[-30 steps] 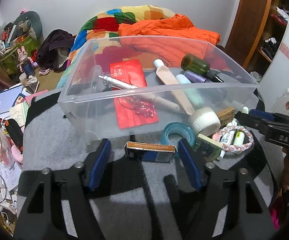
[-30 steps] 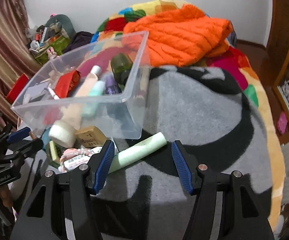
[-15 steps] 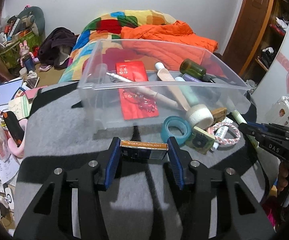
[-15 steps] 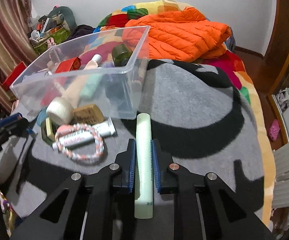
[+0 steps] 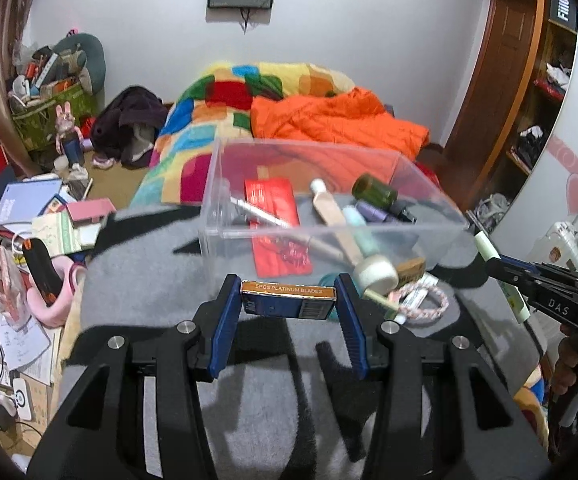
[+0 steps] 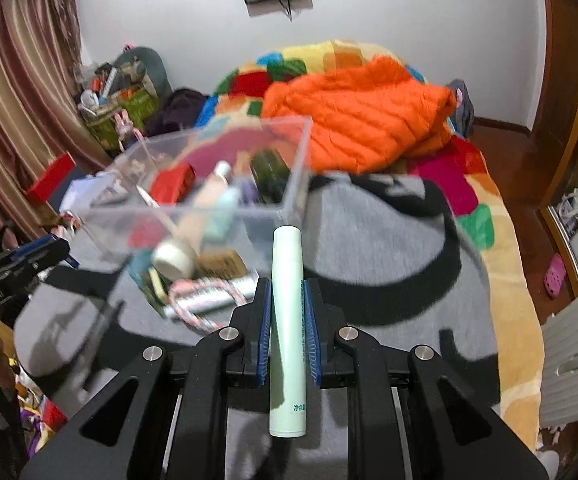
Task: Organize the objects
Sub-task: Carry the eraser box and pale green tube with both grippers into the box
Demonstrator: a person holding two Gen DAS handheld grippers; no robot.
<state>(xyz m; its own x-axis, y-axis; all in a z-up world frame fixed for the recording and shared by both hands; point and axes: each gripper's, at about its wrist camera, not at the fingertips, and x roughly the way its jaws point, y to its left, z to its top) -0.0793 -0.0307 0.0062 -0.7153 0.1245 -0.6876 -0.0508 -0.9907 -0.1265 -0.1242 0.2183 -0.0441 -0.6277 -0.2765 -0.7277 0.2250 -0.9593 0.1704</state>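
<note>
My left gripper (image 5: 288, 300) is shut on a flat blue and orange box of razor blades (image 5: 287, 301), held above the grey blanket just in front of the clear plastic bin (image 5: 325, 232). My right gripper (image 6: 287, 312) is shut on a pale green tube (image 6: 287, 320), lifted and pointing at the bin's near right corner (image 6: 289, 210). The tube also shows in the left wrist view (image 5: 489, 252). The bin holds a red packet (image 5: 275, 216), a beige tube (image 5: 331, 216), a dark green bottle (image 5: 374, 191) and other tubes.
In front of the bin lie a white tape roll (image 5: 378, 274), a braided pink ring (image 5: 421, 304), a white tube (image 6: 209, 300) and a small brown box (image 6: 223, 264). An orange jacket (image 6: 361, 120) lies behind on the bed. Clutter covers the floor at the left (image 5: 29, 216).
Both grippers closed on their objects, the left on the blade box and the right on the green tube. Both have lifted them off the blanket and raised them toward the bin.
</note>
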